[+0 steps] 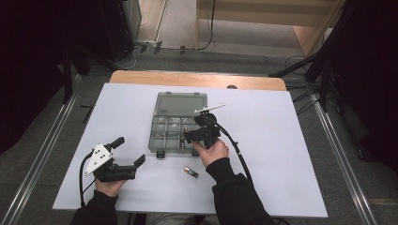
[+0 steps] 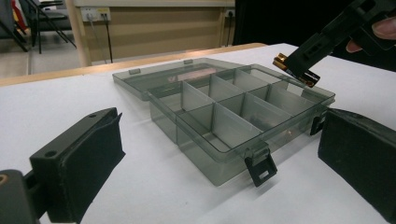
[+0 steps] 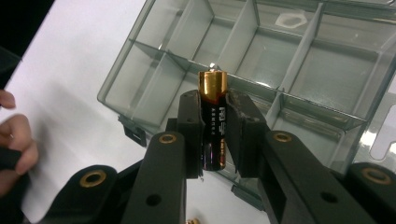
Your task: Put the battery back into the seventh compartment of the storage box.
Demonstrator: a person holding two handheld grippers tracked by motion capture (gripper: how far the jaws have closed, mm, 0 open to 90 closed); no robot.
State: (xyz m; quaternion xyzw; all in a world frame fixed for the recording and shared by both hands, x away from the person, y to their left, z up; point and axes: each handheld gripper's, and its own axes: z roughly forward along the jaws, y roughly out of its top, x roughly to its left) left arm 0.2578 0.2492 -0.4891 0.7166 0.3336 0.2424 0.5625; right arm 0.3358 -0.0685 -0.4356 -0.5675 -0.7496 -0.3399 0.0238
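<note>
One black-and-gold cylindrical battery [image 3: 213, 126] clamped between right gripper [image 3: 214, 135] jaws, held above smoky transparent plastic compartment box [image 1: 165, 136]. Left gripper [image 1: 129, 151] jaws spread wide, holding nothing. Second battery [image 1: 190, 172] lying on white table [image 1: 281, 154].

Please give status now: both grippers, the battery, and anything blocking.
Right gripper shut on battery, over open organizer box. Left gripper open, idle on table. Second battery lies near. Nothing blocking.

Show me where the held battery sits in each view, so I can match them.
High view: battery at centre, in the right tongs, over the box's near edge.
Left gripper view: battery upper right, above the box.
Right gripper view: battery at centre, clamped upright.
Shared landmark: the open box.
</note>
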